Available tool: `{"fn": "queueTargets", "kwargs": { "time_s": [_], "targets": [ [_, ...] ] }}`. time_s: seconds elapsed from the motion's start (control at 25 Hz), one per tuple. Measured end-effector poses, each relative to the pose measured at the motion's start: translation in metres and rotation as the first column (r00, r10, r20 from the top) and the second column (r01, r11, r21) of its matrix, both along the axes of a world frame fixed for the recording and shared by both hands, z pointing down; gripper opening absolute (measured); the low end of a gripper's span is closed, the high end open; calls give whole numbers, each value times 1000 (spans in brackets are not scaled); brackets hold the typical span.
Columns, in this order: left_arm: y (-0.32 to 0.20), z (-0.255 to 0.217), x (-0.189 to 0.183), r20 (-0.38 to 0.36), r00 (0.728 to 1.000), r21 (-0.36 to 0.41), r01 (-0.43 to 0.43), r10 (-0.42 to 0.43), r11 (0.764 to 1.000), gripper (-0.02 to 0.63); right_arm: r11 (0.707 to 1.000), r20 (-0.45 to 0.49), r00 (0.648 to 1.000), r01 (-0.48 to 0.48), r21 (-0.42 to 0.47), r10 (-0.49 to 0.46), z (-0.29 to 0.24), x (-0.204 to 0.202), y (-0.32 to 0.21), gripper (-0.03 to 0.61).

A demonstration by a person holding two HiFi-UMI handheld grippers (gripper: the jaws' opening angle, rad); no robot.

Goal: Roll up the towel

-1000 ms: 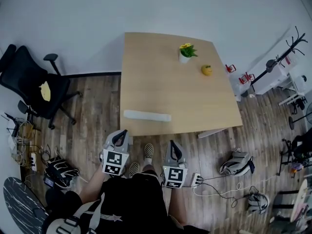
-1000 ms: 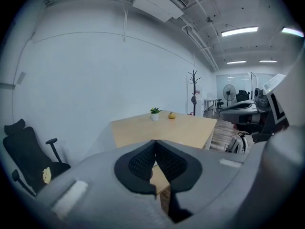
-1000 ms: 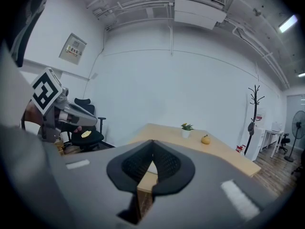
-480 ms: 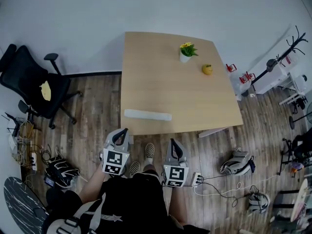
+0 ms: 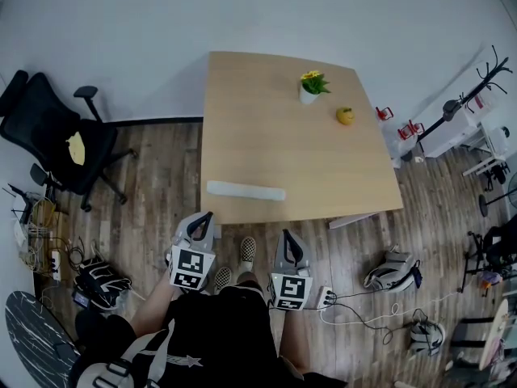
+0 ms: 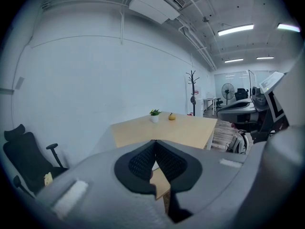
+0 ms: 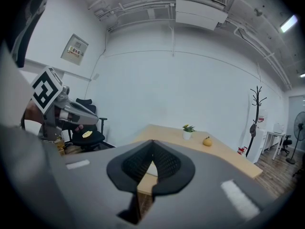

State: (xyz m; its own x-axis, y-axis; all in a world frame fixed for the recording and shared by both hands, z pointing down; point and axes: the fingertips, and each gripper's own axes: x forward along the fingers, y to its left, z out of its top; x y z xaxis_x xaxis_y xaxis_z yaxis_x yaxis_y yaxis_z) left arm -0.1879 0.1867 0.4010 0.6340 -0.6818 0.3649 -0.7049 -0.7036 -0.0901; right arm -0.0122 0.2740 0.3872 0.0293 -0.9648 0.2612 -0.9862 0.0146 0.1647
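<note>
Rolled white towel (image 5: 245, 191) lies on pale wooden tabletop (image 5: 283, 128); left claw (image 5: 202, 218) and right claw (image 5: 287, 237) hang closed, empty, above plank floor (image 5: 161, 184)

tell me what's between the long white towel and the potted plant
Nothing: in the head view, only bare light wooden tabletop stretches from the long white towel near the front edge to the white-potted green plant with yellow flowers.
</note>
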Motion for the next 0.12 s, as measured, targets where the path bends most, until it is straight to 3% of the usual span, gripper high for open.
{"fn": "queueTargets", "kwargs": {
  "time_s": [0.12],
  "targets": [
    [-1,2,0,1,1000,4,-5,5,1000,11,1000,-11,1000,-2,-1,2,-1,0,-2,5]
  ]
}}
